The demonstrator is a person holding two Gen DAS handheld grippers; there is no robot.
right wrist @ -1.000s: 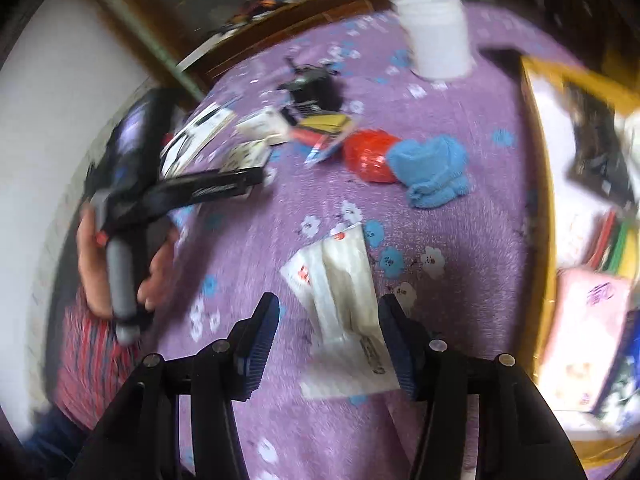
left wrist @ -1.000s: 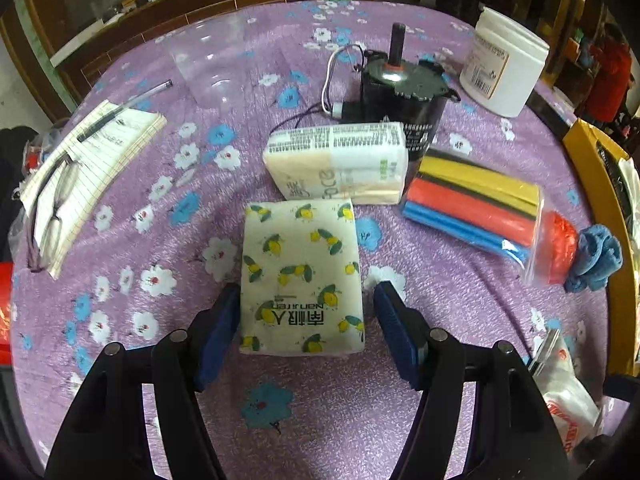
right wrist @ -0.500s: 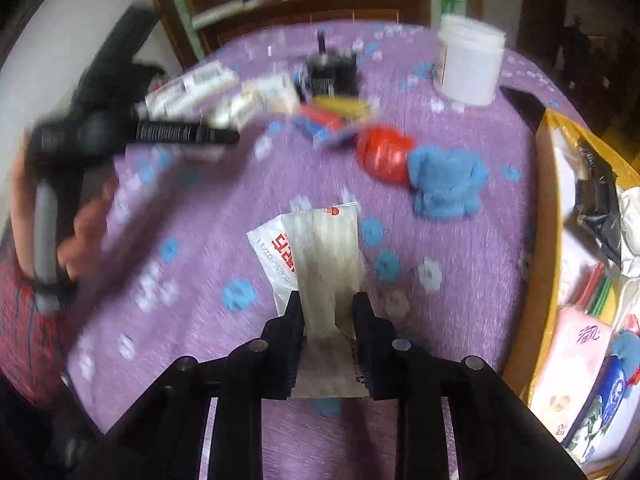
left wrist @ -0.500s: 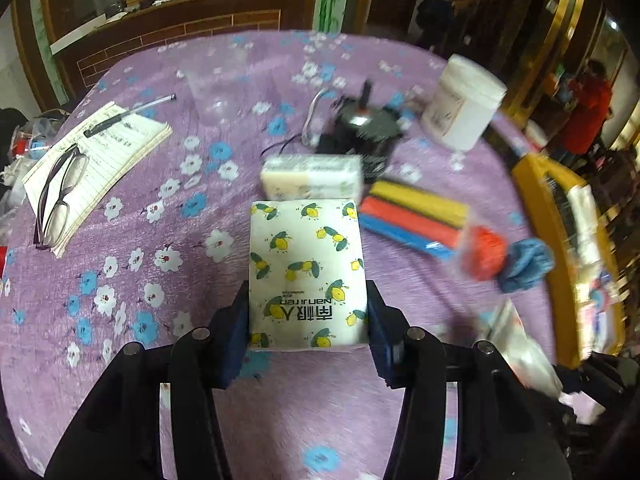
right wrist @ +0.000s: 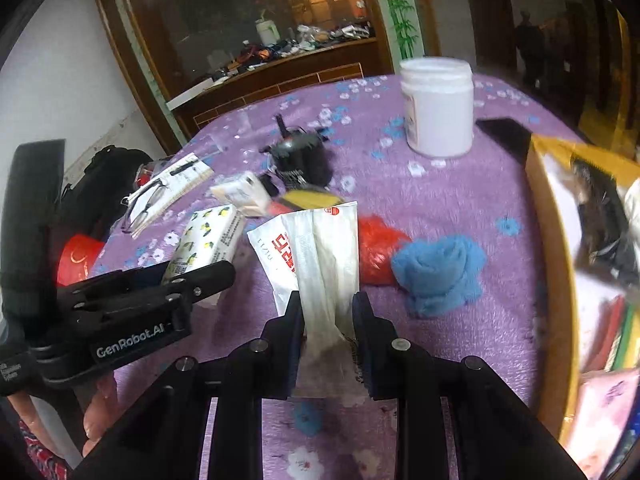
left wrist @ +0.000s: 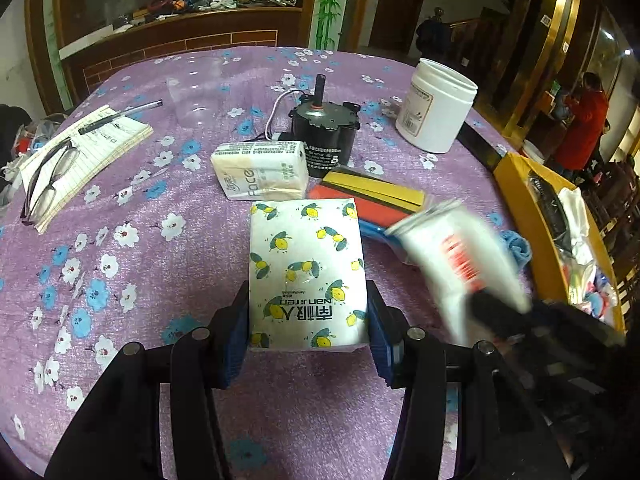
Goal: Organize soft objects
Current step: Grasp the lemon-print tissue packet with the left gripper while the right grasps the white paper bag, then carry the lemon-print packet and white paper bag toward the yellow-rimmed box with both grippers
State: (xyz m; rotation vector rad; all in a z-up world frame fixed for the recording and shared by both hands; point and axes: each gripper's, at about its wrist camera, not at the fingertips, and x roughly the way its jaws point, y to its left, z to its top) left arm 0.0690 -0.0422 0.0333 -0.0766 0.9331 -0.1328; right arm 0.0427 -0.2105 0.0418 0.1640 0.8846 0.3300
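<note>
My left gripper is shut on a white tissue pack with lemon print and holds it above the purple flowered tablecloth. The pack also shows in the right wrist view. My right gripper is shut on a white plastic packet with red print, lifted off the table; it appears blurred in the left wrist view. A second tissue pack lies ahead. A blue cloth lies beside a red bag.
A black motor, a white jar, coloured foam strips, a notepad with glasses and pen, and a clear cup sit on the table. A yellow box with assorted items stands at the right edge.
Both grippers closed on their items and lifted them: the left on the lemon tissue pack, the right on the white packet. The right gripper moved up beside the left.
</note>
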